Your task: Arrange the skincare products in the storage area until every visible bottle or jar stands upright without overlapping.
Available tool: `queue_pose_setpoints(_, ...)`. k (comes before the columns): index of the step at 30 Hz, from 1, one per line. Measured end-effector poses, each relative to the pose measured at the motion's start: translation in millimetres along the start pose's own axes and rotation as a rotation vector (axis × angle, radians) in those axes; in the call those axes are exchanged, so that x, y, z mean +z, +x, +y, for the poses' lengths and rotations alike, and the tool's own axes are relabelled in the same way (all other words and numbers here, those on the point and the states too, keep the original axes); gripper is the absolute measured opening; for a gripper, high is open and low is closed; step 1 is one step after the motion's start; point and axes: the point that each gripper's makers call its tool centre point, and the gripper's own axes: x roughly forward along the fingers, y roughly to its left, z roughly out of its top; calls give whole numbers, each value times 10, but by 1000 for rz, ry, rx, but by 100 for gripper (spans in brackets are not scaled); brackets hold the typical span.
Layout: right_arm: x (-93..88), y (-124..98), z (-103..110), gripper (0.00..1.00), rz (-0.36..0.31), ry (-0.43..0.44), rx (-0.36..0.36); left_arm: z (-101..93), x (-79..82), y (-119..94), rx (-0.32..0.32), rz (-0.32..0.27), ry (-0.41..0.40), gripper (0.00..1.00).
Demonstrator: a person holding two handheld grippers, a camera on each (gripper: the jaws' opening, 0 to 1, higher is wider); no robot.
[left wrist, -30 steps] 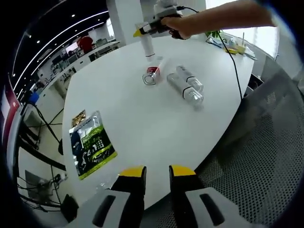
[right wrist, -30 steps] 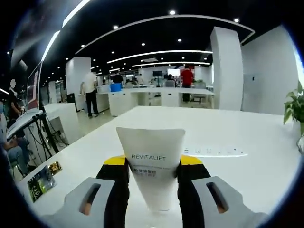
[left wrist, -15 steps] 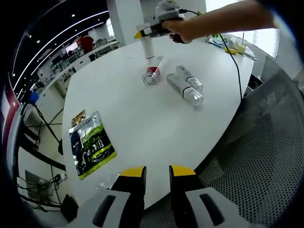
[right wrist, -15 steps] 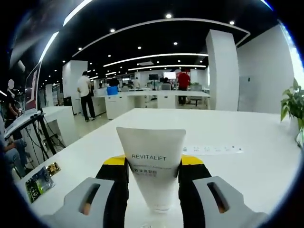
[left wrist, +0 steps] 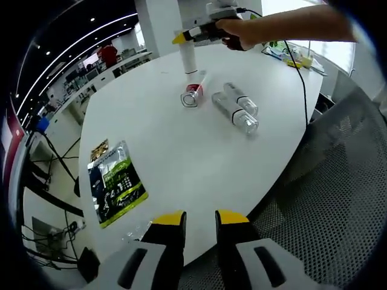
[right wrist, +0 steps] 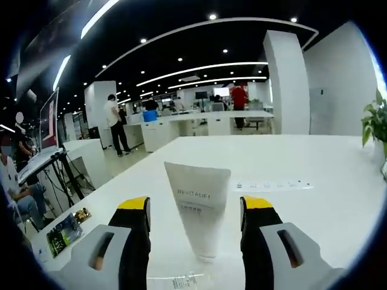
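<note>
We work at a wide white table [left wrist: 181, 157] in an open-plan office with black ceilings, strip lights, white columns and people standing at distant desks.

In the right gripper view, the right gripper [right wrist: 196, 214] has its yellow-tipped jaws apart, one on each side of a white tube [right wrist: 198, 208] without touching it. The tube stands upright on its narrow cap end, its flat crimped end uppermost, and carries grey lettering on its face. In the left gripper view the same tube [left wrist: 188, 58] stands near the far edge of the table, with the right gripper [left wrist: 195, 33] held by a hand [left wrist: 242, 33] just above it.

The left gripper [left wrist: 199, 219] sits over the near edge of the table, jaws apart and holding nothing.

Beyond the left jaws, toward the far edge, a red-capped tube [left wrist: 193, 95] lies on its side just beside the standing tube. Two clear bottles [left wrist: 236, 109] lie side by side next to it. A green printed pouch [left wrist: 115, 181] lies flat near the left edge. A mesh chair [left wrist: 344, 199] stands at the right edge.
</note>
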Motion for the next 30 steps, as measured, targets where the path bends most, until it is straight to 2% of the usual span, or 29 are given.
queue_pose_setpoints(4,42,-245,-41,59,-6,-63,21,10,1,-3,5,-2,-3,20)
queue_pose_setpoints(6,60,-429,-11,54,20,-115,54,14,4,-7,7,-3,-5,20)
queue_pose_setpoints(8,185,-643,127,46,3,-153,128,14,8,-10,7,-5,-6,20)
queue_pose_setpoints(9,246,-754,242,44,-14,-201,184,14,7,-10,8,-4,-5,20)
queue_pose_setpoints(10,247,-821,315,43,-2,-257,215,14,6,-11,8,-3,-5,20)
queue_pose_setpoints(11,189,-893,481,41,34,-338,306,14,6,-10,8,-4,-5,20)
queue_pose_setpoints(14,28,-992,826,37,124,-493,476,6,8,-8,5,-4,0,20)
queue_pose_setpoints(16,-148,-976,929,34,201,-610,556,3,2,-4,5,-1,1,20)
queue_pose_setpoints(18,-385,-915,985,35,313,-641,622,3,-3,-1,4,1,1,20)
queue_pose_setpoints(19,-420,-896,990,37,326,-654,629,5,-3,-2,5,2,2,20)
queue_pose_setpoints(21,-645,-836,1014,35,423,-727,698,6,-6,-2,6,3,1,20)
queue_pose_setpoints(22,-799,-839,1027,34,511,-751,749,7,-8,-3,7,4,1,20)
queue_pose_setpoints(24,-931,-710,1007,37,547,-892,779,9,-8,-3,7,5,1,20)
queue_pose_setpoints(25,-999,-682,979,41,589,-946,792,8,-10,-4,6,5,-1,20)
queue_pose_setpoints(26,-1047,-600,946,41,603,-1035,799,11,-9,-4,8,5,0,20)
queue_pose_setpoints(27,-1066,-548,930,40,614,-1087,807,13,-9,-4,9,5,2,20)
queue_pose_setpoints(28,-1107,-486,903,38,623,-1110,824,16,-12,-5,10,6,1,20)
queue_pose_setpoints(30,-1205,-408,880,38,687,-1125,854,24,-11,-6,14,6,0,20)
